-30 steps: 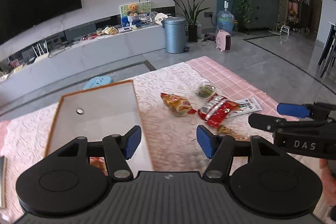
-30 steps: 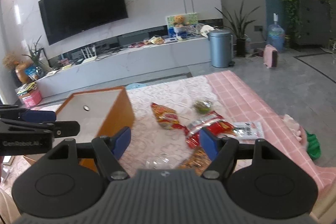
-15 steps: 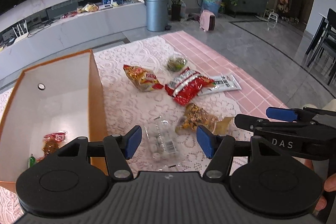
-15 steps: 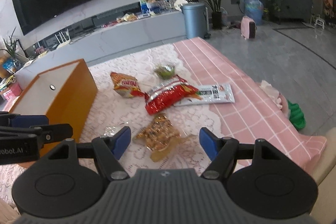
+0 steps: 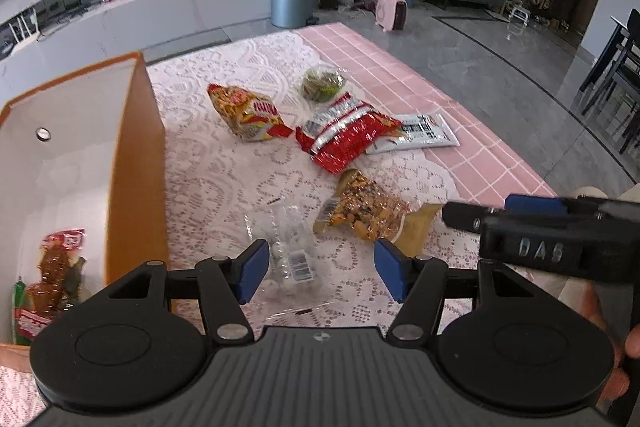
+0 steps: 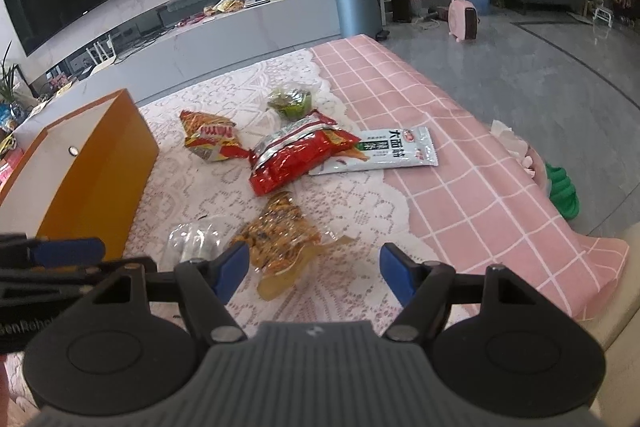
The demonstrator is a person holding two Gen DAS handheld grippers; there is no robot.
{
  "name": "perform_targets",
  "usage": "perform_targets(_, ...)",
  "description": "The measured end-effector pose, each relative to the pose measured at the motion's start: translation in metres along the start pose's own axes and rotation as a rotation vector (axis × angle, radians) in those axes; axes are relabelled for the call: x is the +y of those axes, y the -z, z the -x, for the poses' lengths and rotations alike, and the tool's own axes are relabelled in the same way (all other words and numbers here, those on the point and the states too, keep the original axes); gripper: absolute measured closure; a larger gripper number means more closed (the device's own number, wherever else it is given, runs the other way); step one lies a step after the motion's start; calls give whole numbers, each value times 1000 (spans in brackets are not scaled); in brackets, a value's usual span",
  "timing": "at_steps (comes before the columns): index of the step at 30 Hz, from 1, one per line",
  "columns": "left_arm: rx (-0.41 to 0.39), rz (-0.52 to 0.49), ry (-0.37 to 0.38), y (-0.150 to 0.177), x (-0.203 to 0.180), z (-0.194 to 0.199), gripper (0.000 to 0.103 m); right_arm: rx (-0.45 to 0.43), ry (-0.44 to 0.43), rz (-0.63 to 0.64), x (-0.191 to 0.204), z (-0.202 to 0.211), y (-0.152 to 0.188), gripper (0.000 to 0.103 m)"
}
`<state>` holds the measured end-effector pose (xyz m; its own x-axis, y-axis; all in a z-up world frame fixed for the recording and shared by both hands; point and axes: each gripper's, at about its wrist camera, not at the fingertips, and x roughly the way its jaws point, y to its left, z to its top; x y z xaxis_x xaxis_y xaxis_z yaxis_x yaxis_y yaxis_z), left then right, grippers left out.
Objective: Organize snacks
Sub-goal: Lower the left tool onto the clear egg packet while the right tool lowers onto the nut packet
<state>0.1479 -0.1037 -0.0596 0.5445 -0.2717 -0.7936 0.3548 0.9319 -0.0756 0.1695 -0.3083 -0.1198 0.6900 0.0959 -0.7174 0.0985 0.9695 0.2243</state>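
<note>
Several snack packs lie on the lace cloth: a clear bag of white candies [image 5: 290, 247] [image 6: 195, 241], a nut-mix bag [image 5: 370, 207] [image 6: 280, 237], a red packet [image 5: 346, 137] [image 6: 296, 155], an orange chip bag [image 5: 246, 111] [image 6: 208, 141], a white packet [image 5: 420, 135] [image 6: 384, 151] and a green pack [image 5: 323, 85] [image 6: 290, 101]. An orange box [image 5: 138, 163] [image 6: 94, 167] stands at left with red snacks [image 5: 50, 281] inside. My left gripper [image 5: 320, 269] is open above the clear bag. My right gripper [image 6: 314, 277] is open above the nut-mix bag's near end.
The pink checked tablecloth [image 6: 460, 147] drops off at the right edge. Green and pink slippers [image 6: 560, 187] lie on the floor there. A grey bin [image 6: 358, 5] and a TV bench [image 6: 240, 27] stand beyond the table.
Both grippers have sunk and tilted downward toward the table. The snacks now sit larger and closer, and the box's inside with its red snacks has come into the left wrist view.
</note>
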Motion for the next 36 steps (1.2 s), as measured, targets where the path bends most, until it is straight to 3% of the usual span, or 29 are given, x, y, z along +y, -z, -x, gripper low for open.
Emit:
perform_targets(5, 60, 4, -5, 1, 0, -23, 32, 35, -16, -39, -10, -13, -6, 33)
perform_targets(14, 133, 63, -74, 3, 15, -65, 27, 56, -49, 55, 2, -38, -22, 33)
perform_targets(24, 160, 123, -104, 2, 26, -87, 23, 155, -88, 64, 6, -74, -26, 33)
perform_targets(36, 136, 29, -110, 6, 21, -91, 25, 229, -75, 215, 31, -104, -23, 33)
